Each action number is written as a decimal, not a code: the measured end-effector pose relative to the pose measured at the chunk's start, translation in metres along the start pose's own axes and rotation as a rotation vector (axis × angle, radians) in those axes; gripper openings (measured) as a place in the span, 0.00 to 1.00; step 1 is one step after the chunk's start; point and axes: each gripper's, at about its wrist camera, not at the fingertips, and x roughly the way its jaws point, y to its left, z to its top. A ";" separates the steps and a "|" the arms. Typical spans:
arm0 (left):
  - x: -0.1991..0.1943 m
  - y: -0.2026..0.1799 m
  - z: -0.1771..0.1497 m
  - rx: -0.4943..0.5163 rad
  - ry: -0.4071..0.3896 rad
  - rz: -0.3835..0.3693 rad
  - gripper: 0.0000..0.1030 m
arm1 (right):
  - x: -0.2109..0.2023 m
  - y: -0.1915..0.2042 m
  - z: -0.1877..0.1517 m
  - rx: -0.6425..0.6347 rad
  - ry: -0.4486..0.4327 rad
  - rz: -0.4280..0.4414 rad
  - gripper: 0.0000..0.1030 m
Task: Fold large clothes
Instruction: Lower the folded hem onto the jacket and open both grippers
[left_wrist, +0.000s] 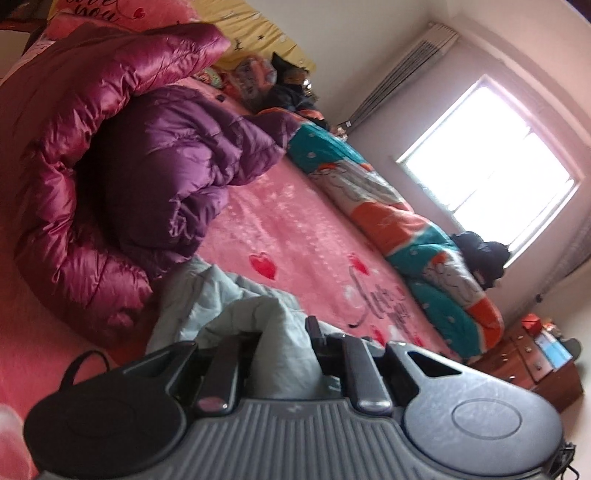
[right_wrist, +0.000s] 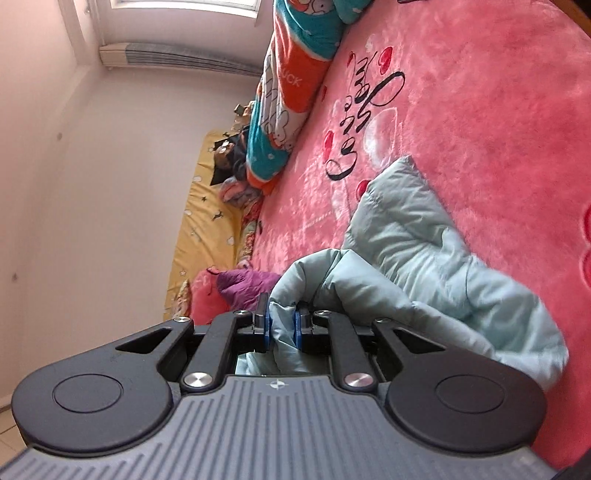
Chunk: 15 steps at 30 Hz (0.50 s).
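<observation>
- Both tongs, left tongs (left_wrist: 284, 336) and right tongs (right_wrist: 282, 321), clench the pale-green padded jacket (right_wrist: 417, 266).
- Its loose bulk trails beyond the right tongs onto the pink bed (right_wrist: 498, 129), toward the window-side quilt (right_wrist: 291, 74).

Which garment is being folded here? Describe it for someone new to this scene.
On the pink blanket covering the bed, nearest both cameras, lies a pale mint puffer jacket. Unlike the glossy purple jacket and maroon jacket behind, it is matte and pale.

Home bedroom, bed with pink blanket (right_wrist: 480, 110), rolled quilt (left_wrist: 388, 206), window (left_wrist: 491, 162), wooden dresser (left_wrist: 532, 362)
</observation>
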 end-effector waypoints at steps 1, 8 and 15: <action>0.006 0.002 0.001 -0.002 0.005 0.014 0.11 | 0.006 -0.003 0.002 0.002 0.000 -0.005 0.14; 0.039 0.004 0.007 0.019 0.028 0.072 0.12 | 0.033 -0.023 0.016 0.067 0.013 -0.052 0.15; 0.053 0.003 0.019 0.020 0.011 0.104 0.28 | 0.054 -0.034 0.028 0.092 0.020 -0.060 0.50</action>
